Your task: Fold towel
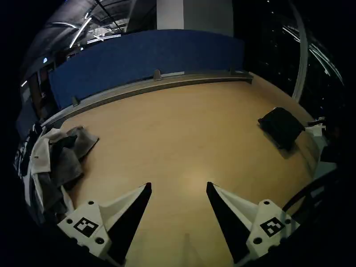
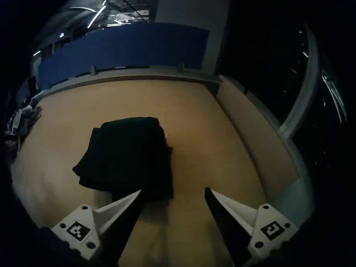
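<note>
Nearest the lens in the left gripper view, the left gripper (image 1: 178, 184) hangs spread wide over bare wood, its two white fingers holding nothing. At the far left edge of the wooden table (image 1: 178, 133) lies one rumpled heap of grey and white cloths (image 1: 60, 162); how many pieces it holds I cannot tell. Well apart from it, near the right edge, sits the one black towel (image 1: 281, 127), a compact folded bundle. A blue partition (image 1: 147, 58) runs along the table's back.

The right gripper view brings the towel (image 2: 127, 155) close: dark, thick, layered and roughly square, its left side bulging unevenly. The right gripper (image 2: 173, 190) is likewise spread and empty, its left fingertip over the towel's near edge, its right one over bare table (image 2: 200, 124). Whether that fingertip touches the cloth I cannot tell.
</note>
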`<state>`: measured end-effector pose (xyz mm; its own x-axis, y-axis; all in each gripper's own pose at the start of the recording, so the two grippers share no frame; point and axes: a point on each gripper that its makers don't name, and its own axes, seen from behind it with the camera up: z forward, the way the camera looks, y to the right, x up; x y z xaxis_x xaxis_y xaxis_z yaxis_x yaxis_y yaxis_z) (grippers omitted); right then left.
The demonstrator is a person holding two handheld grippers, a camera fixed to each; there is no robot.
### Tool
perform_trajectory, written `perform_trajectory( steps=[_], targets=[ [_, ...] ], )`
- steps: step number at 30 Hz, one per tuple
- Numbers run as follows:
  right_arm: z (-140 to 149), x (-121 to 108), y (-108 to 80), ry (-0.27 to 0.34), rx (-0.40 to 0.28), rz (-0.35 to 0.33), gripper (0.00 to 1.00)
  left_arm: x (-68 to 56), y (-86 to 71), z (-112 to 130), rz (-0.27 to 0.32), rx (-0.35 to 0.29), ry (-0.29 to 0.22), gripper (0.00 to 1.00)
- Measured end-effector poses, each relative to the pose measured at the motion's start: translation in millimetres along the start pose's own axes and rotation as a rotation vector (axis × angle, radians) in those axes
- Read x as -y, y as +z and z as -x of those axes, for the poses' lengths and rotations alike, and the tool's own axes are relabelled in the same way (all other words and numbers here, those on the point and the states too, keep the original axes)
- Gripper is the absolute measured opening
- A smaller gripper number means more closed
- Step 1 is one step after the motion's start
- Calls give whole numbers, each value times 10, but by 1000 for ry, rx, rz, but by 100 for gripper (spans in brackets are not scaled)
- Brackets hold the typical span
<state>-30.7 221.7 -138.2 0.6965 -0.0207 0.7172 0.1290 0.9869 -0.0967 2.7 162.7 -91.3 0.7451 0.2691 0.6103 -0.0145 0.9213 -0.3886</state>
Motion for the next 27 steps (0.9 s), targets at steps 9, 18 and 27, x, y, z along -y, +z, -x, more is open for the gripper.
perform_trajectory(
  steps=[9, 18, 27],
  targets=[
    [-12, -61, -99, 0, -5, 9, 100, 34, 13, -11, -3, -2, 0, 92],
    [-155, -22, -138, 6, -35, -6, 100, 24, 22, -13, -1, -2, 3, 92],
    [-557, 436, 32, -19, -90, -96, 100, 49, -1, -10, -10, -5, -10, 92]
  ],
)
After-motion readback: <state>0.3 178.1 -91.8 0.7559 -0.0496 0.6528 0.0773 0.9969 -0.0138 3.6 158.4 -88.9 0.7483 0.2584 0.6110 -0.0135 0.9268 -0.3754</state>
